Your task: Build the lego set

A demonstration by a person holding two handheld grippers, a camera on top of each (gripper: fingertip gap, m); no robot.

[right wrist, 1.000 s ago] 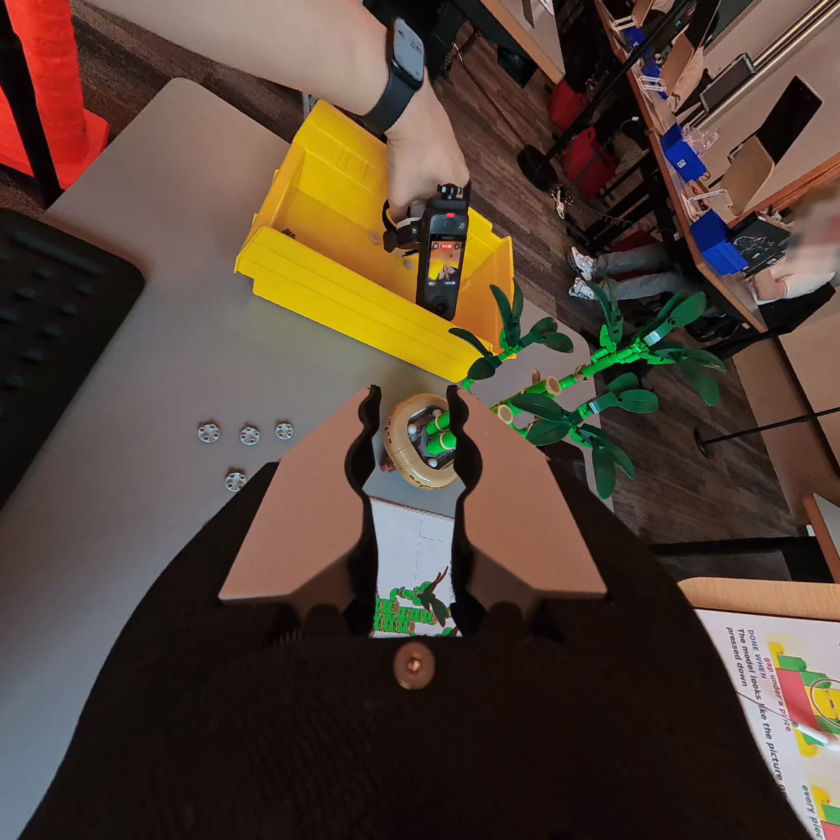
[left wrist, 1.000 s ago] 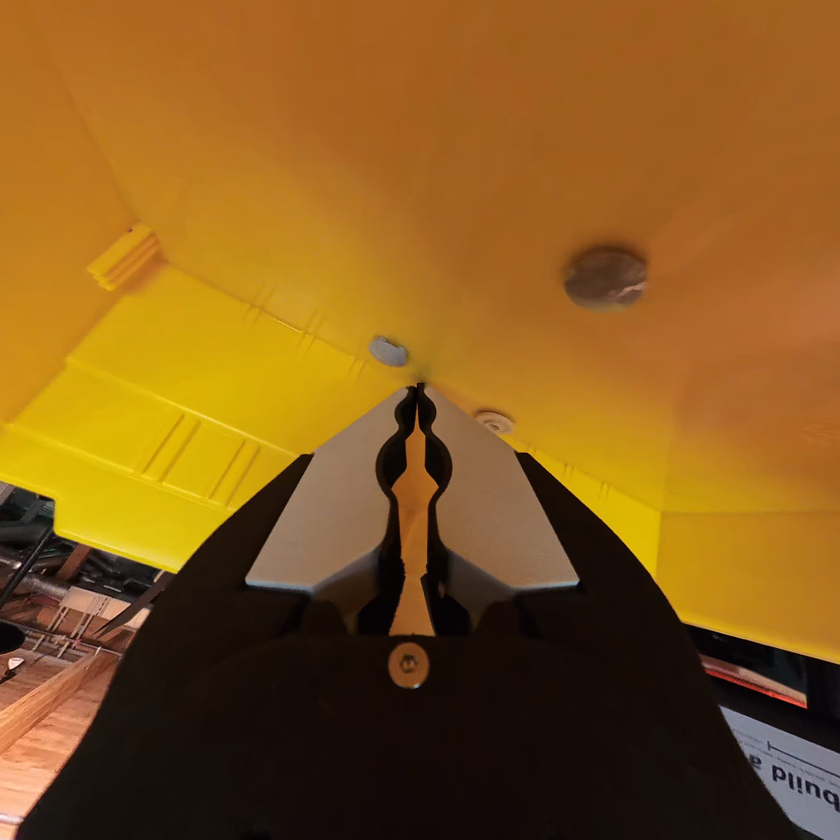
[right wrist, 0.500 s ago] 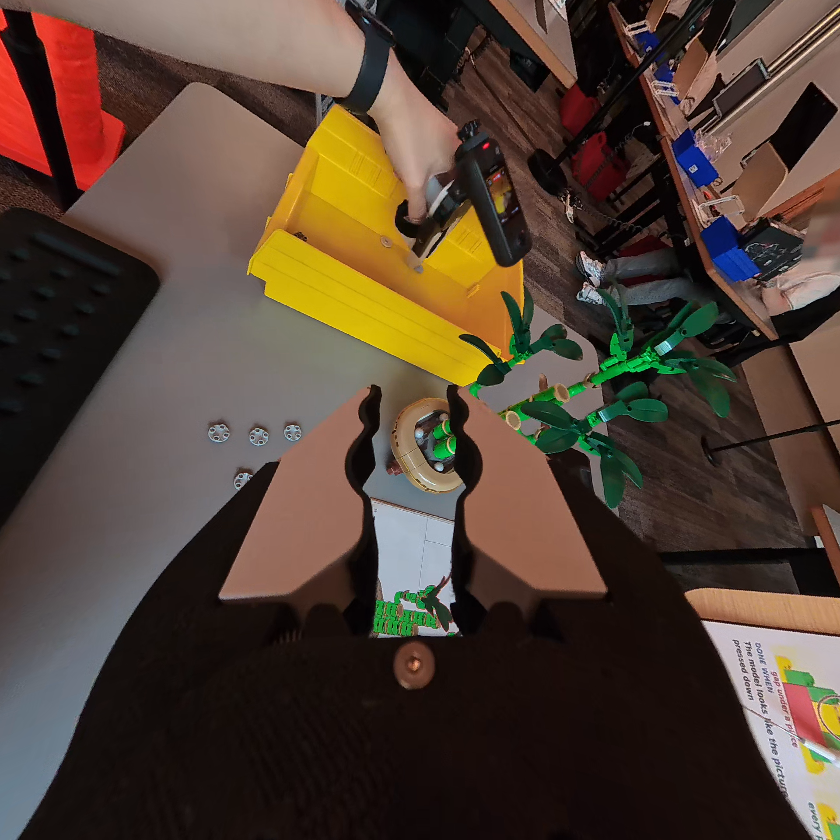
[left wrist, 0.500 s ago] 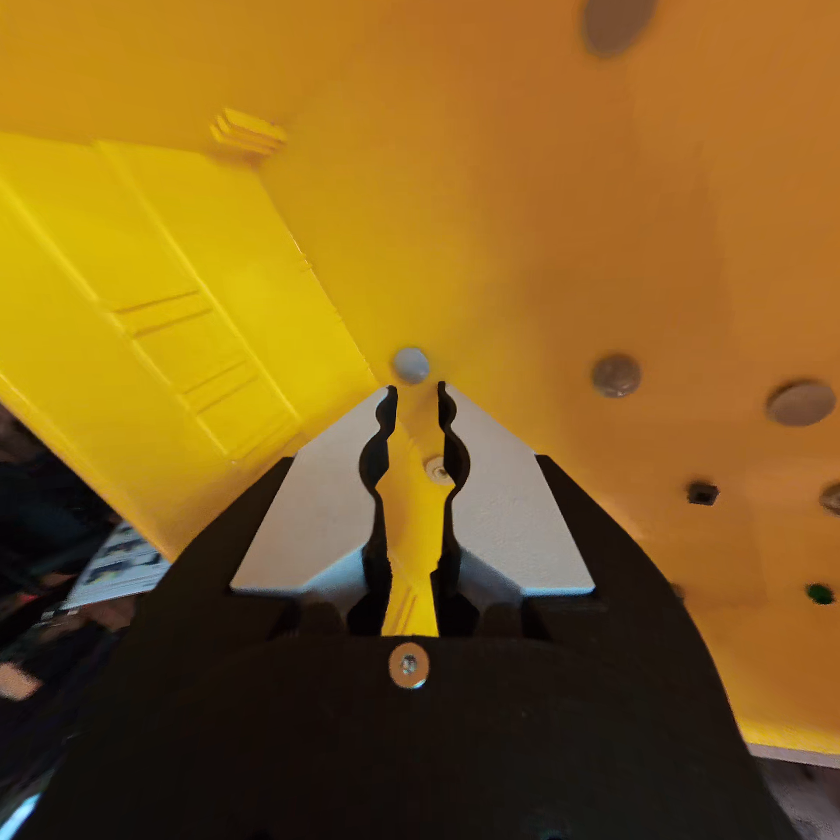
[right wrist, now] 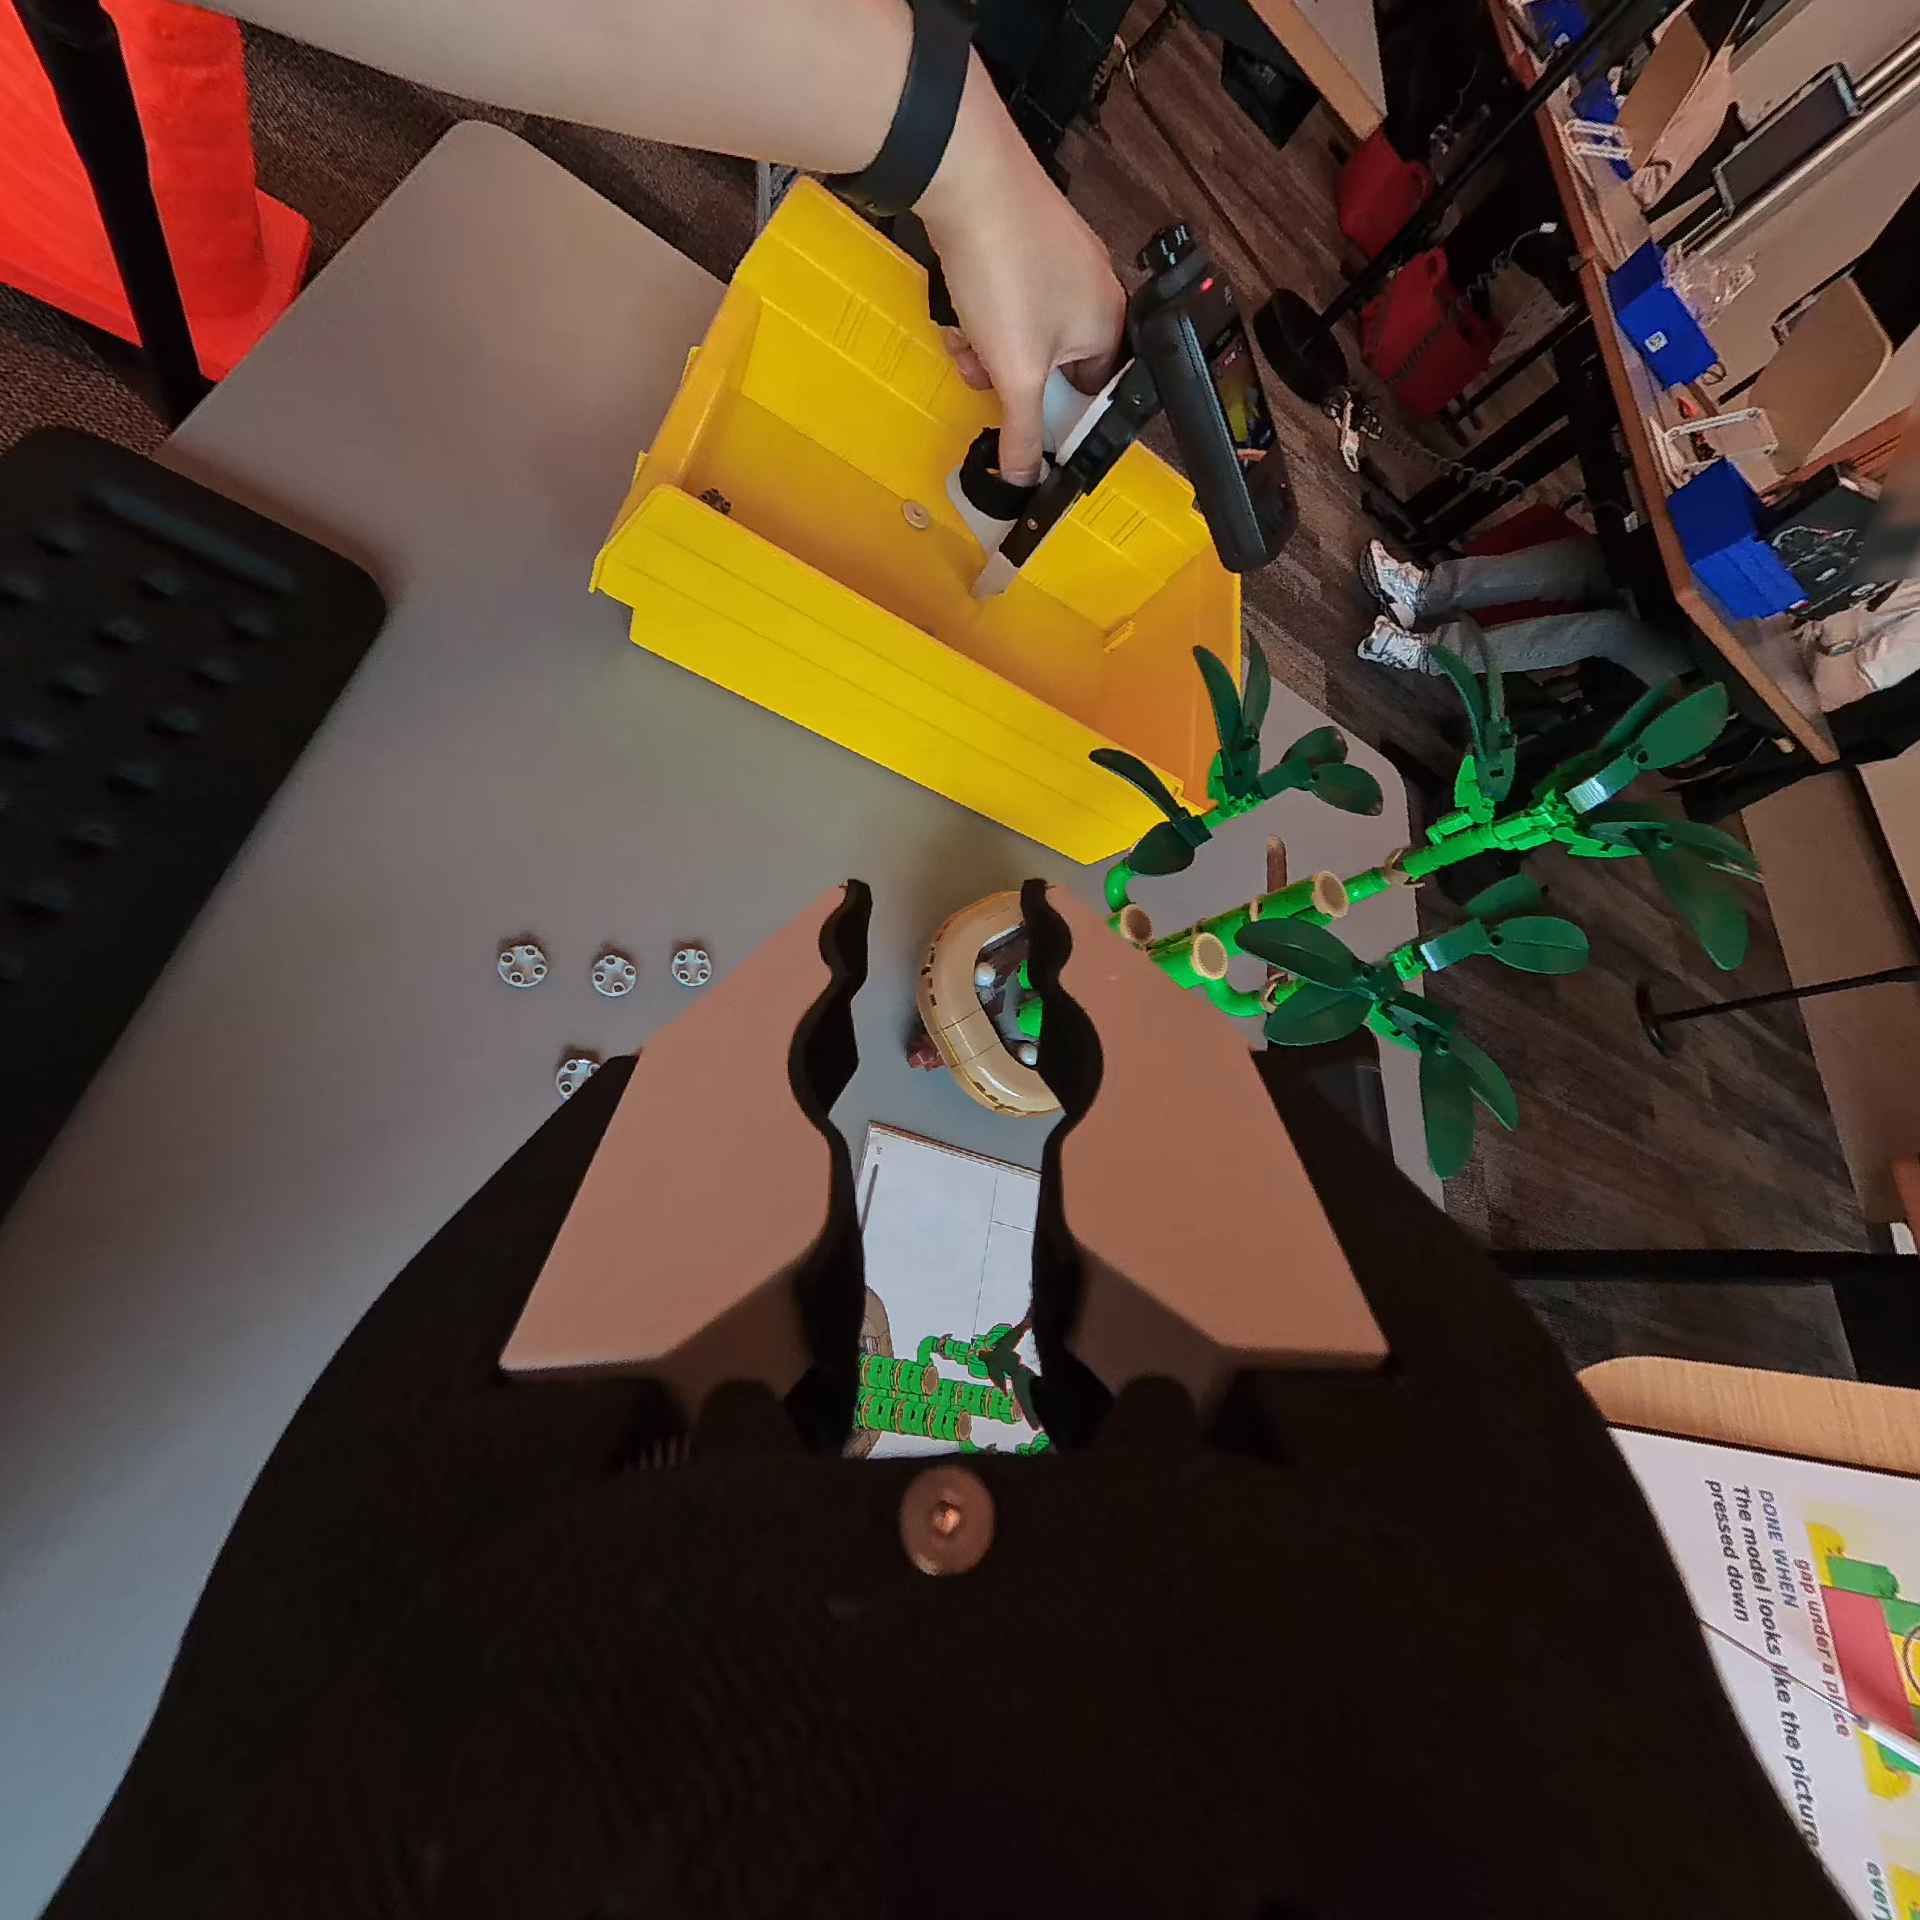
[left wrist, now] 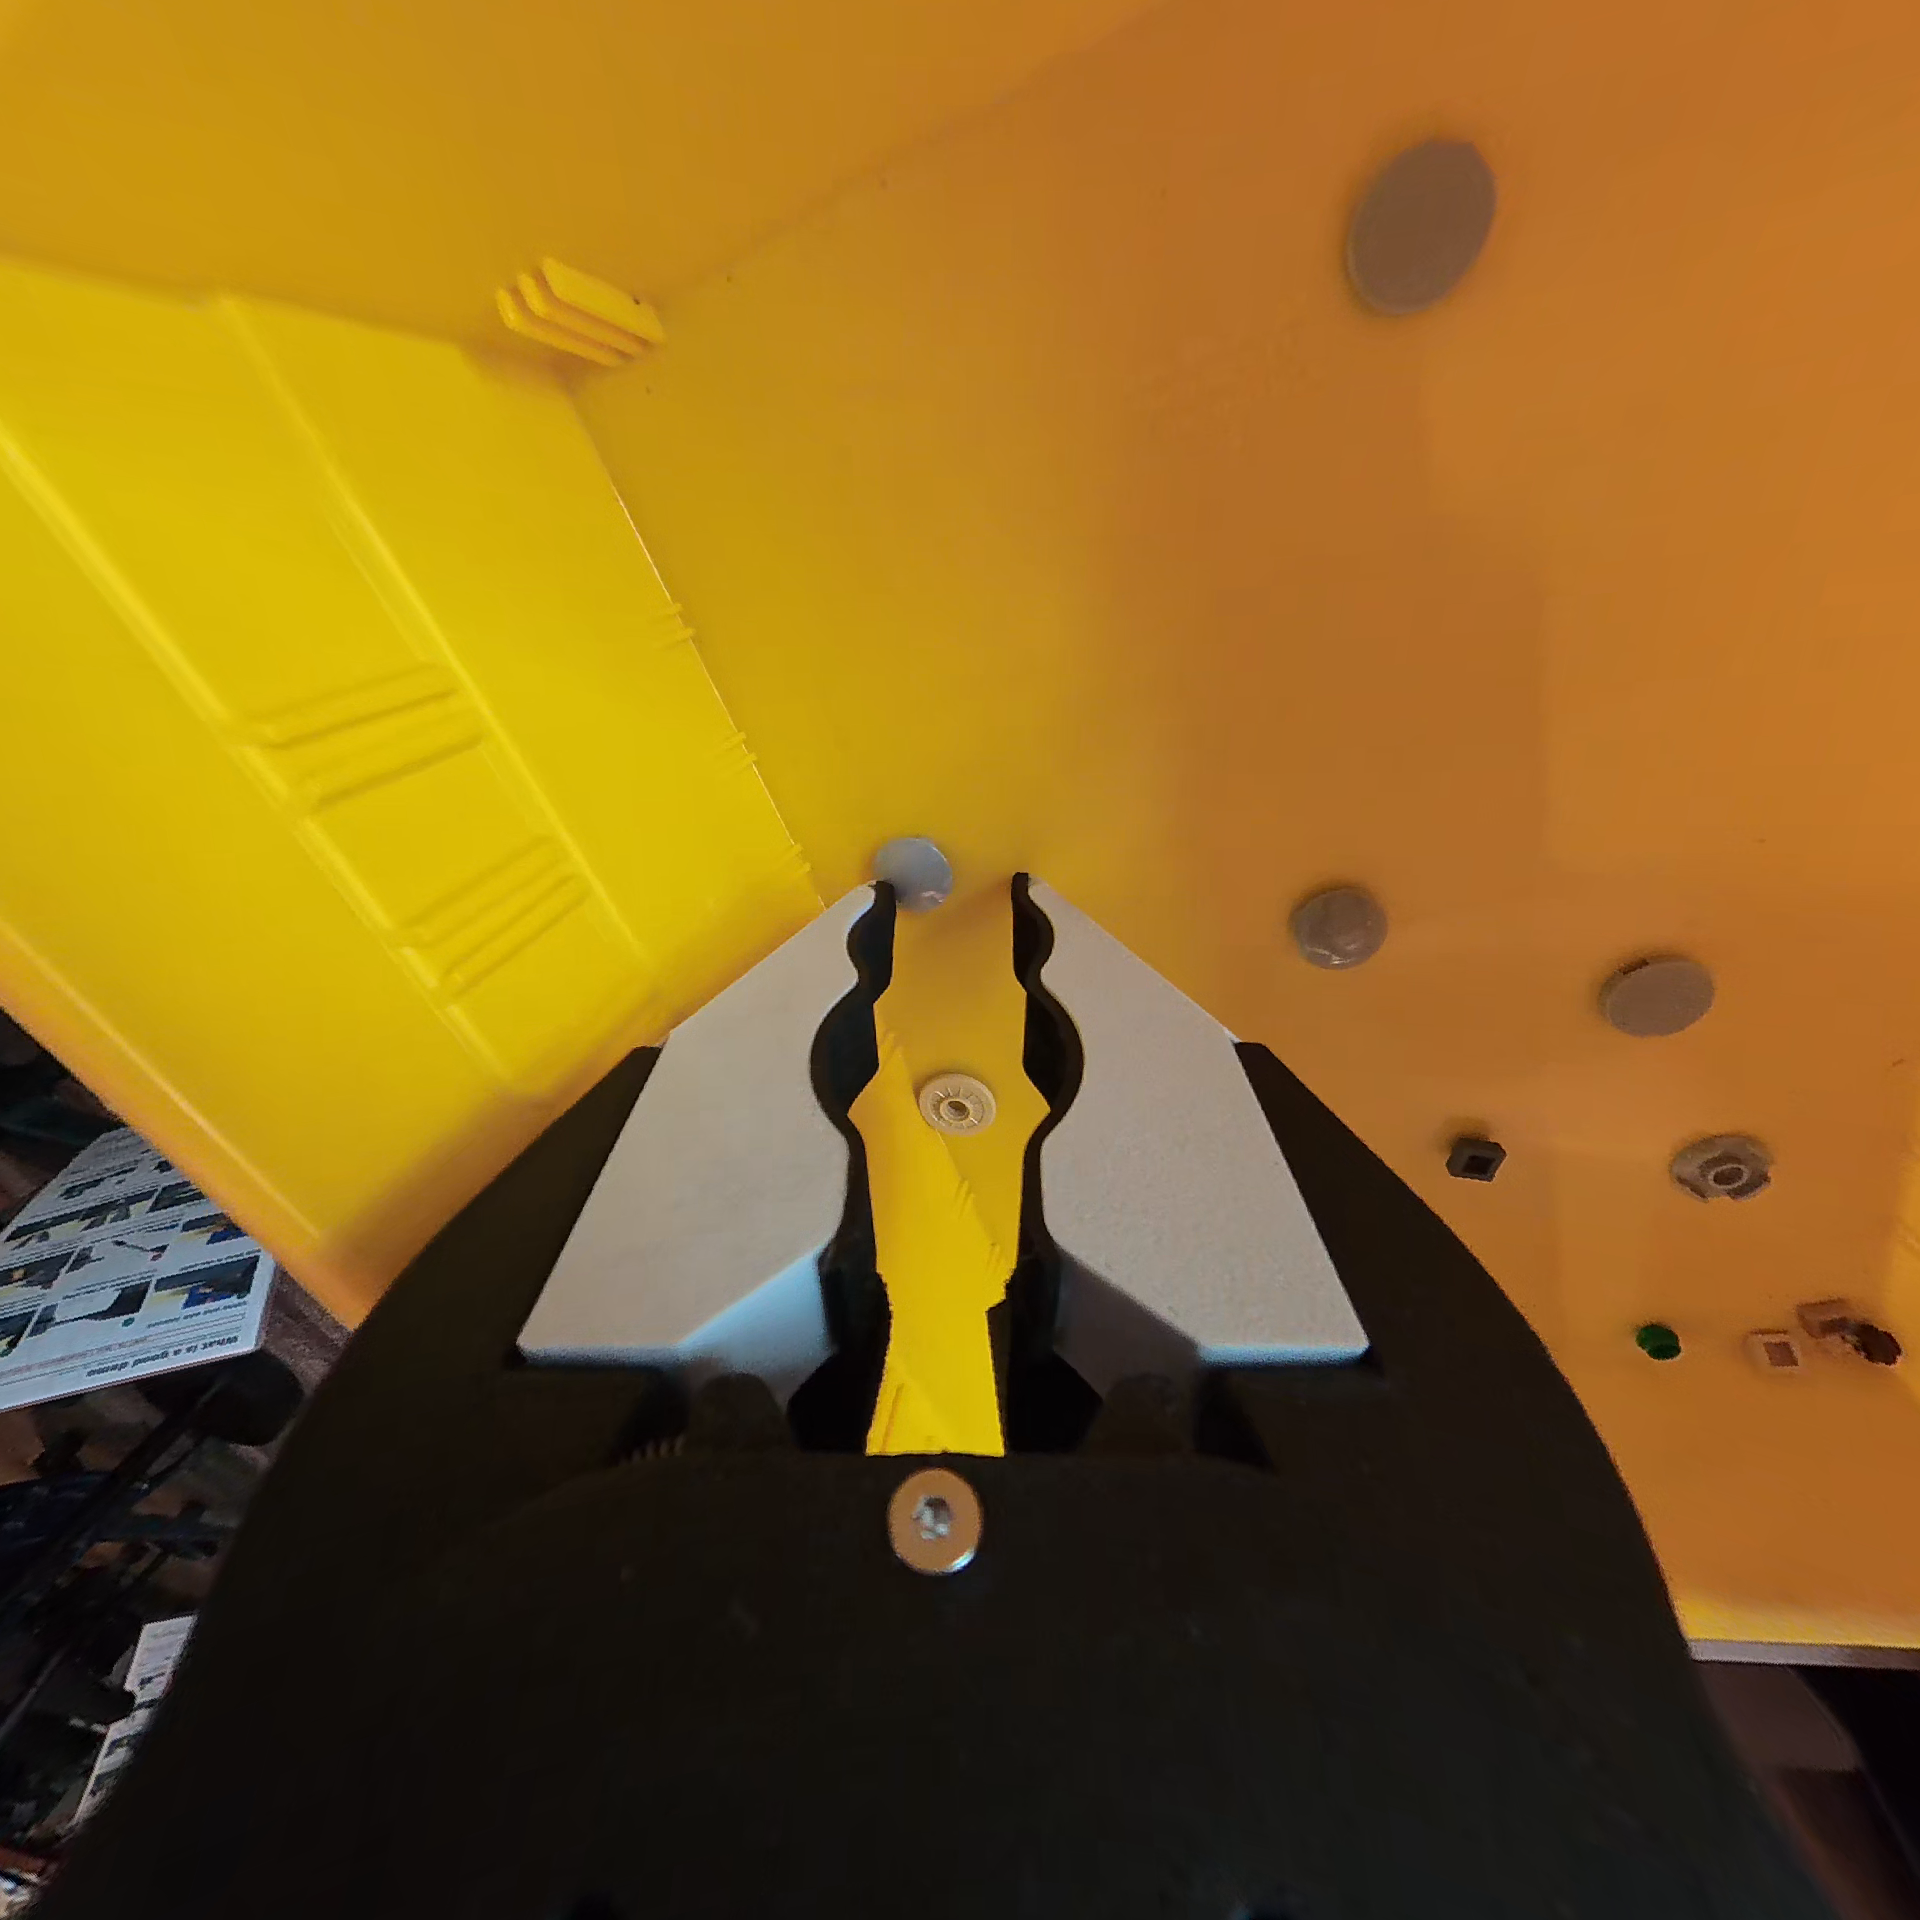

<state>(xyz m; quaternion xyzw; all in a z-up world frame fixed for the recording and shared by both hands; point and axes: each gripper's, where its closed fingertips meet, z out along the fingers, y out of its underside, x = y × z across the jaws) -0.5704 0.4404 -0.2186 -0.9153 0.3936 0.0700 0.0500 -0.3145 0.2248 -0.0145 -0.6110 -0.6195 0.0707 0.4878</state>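
My left gripper (left wrist: 951,883) is open and empty inside the yellow bin (left wrist: 1039,520), its tips close to the bin floor. A small grey round piece (left wrist: 912,871) lies just past its left fingertip. A tan round piece (left wrist: 957,1108) lies on the floor between the fingers. In the right wrist view the left gripper (right wrist: 987,587) reaches into the yellow bin (right wrist: 831,665). My right gripper (right wrist: 943,888) is open and empty, held above the grey table (right wrist: 416,831). Beyond its tips stands the green bamboo model (right wrist: 1351,914) in a tan round pot (right wrist: 982,1003).
Several more grey round pieces (left wrist: 1338,927), a black piece (left wrist: 1474,1160) and a green stud (left wrist: 1656,1339) lie on the bin floor. Three grey round plates (right wrist: 613,971) lie on the table left of my right gripper. An instruction sheet (right wrist: 945,1195) lies under the right gripper. A black mat (right wrist: 125,727) lies at left. My hands' fingertips stand some 40 cm from each other.
My left gripper opened from shut and swung to the left inside the bin, nearer the floor pieces. My right gripper stayed open and drifted slightly.
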